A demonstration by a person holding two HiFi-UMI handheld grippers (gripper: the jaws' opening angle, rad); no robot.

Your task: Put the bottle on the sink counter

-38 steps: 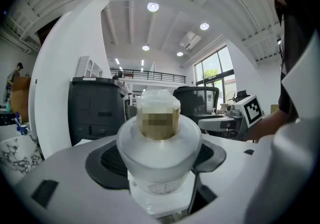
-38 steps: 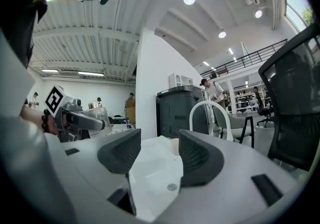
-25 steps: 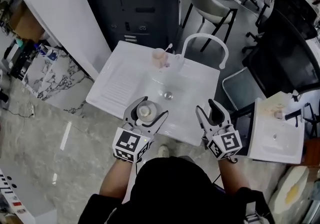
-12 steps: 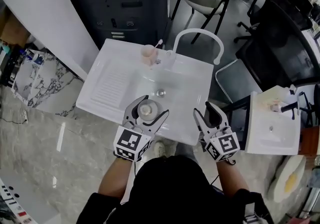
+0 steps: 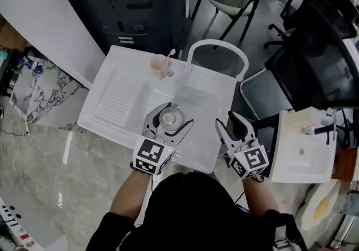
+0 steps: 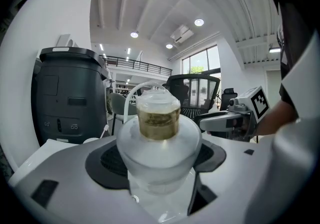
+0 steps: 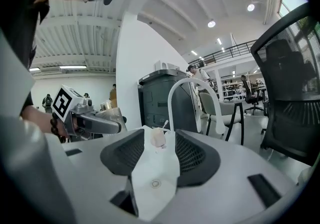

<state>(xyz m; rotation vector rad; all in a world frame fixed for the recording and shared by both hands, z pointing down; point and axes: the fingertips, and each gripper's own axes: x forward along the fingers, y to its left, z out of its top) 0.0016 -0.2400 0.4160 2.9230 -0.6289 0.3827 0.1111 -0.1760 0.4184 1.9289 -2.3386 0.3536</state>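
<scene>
Left gripper point(image 5: 171, 117) is clamped on the single bottle point(image 6: 158, 138), jaws pressed to its clear body, over the basin of the nearer of two white sinks point(image 5: 120, 96). The second sink point(image 5: 291, 160) lies just right of the right gripper point(image 5: 227, 121), whose jaws stand apart and have just been closing with nothing between them. One arched faucet point(image 5: 219, 45) rises beyond both grippers, with one pink cup point(image 5: 160, 66) left of it. Only the left gripper view shows the bottle's gold-brown neck. Only the right gripper view shows the drain point(image 7: 156, 183).
</scene>
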